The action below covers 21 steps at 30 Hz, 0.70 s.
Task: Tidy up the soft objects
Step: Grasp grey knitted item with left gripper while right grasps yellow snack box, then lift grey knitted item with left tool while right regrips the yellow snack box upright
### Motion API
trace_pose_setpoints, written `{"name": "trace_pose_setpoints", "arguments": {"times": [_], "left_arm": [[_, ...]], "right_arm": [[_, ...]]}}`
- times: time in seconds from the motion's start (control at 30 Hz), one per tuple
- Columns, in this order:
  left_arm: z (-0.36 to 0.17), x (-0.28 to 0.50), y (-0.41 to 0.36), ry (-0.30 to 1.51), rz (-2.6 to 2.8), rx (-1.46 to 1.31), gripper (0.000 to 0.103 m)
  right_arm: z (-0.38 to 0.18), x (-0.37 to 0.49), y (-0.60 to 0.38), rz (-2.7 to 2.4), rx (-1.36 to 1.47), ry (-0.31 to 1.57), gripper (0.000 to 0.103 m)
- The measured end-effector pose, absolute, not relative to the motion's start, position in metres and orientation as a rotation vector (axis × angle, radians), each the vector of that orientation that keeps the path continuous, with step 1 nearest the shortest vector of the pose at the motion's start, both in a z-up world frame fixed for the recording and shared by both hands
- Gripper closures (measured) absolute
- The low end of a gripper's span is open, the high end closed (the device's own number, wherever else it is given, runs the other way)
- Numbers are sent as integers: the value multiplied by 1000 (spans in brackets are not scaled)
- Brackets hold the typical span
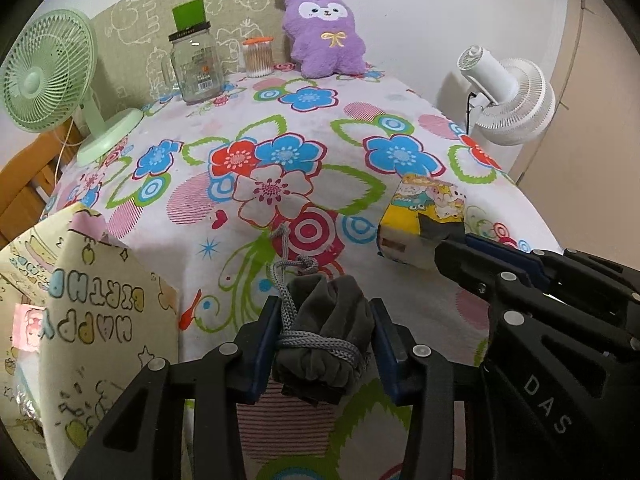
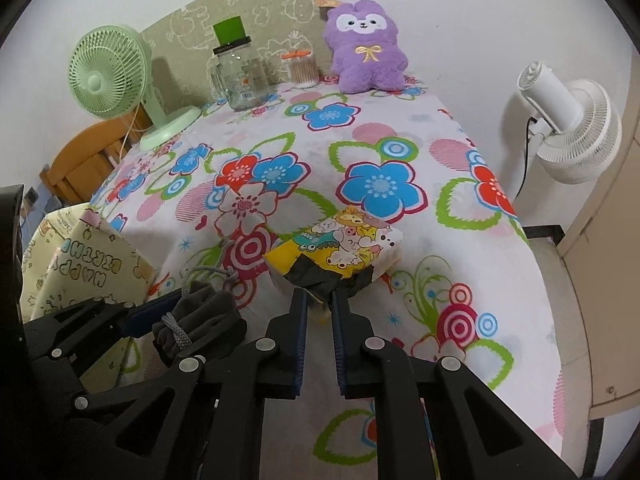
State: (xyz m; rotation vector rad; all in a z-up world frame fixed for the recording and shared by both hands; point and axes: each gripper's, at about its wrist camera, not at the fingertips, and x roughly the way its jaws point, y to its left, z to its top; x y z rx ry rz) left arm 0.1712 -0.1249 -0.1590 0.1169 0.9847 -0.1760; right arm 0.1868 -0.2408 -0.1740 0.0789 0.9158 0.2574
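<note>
Nearest the left wrist camera we find the left gripper point(image 1: 326, 334) clamped on a grey drawstring pouch point(image 1: 324, 336), its blue-padded jaws pressing both sides of the bundle. A grey cord point(image 1: 316, 346) is wound around the pouch and trails forward onto the floral tablecloth point(image 1: 304, 128). We note the pouch sits at the near edge of the table, just right of a cream gift bag point(image 1: 92, 328) printed with "HAPPY BIRTHDAY".

From the right wrist view, we record the right gripper point(image 2: 320, 300) closed on the near end of a yellow cartoon-print packet point(image 2: 344, 248), pinching a dark patch at that end between narrow-set jaws. The packet rests on the cloth to the right of the pouch, apart from it.

At the far edge we observe a purple plush toy point(image 1: 324, 32) upright against the wall, a clear glass jar point(image 1: 196, 68) with a green card behind it, and a small container of cotton swabs point(image 1: 258, 56). A green desk fan point(image 1: 44, 76) stands at the far left corner; a white fan point(image 1: 508, 96) stands off the table's right side.
</note>
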Motion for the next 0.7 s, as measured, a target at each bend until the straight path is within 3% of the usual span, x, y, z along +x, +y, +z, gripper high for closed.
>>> {"name": "trace_pose_setpoints", "arguments": {"times": [0.7], "left_arm": [[-146,135,-121,948,-212,120,60]], "right_arm": [[-152,140,-238,228,67,879,95]]}}
